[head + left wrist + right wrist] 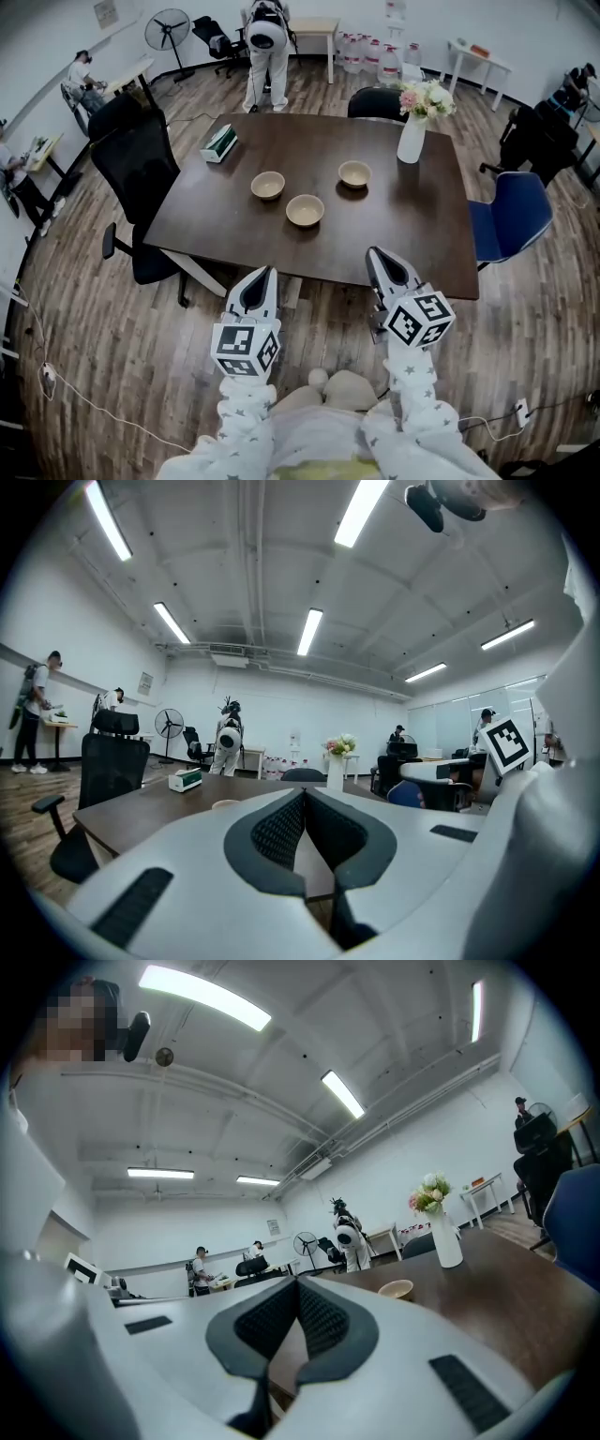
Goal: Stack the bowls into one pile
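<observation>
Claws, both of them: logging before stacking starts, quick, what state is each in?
Left claw: closed, holding nothing.
Right claw: closed, holding nothing.
</observation>
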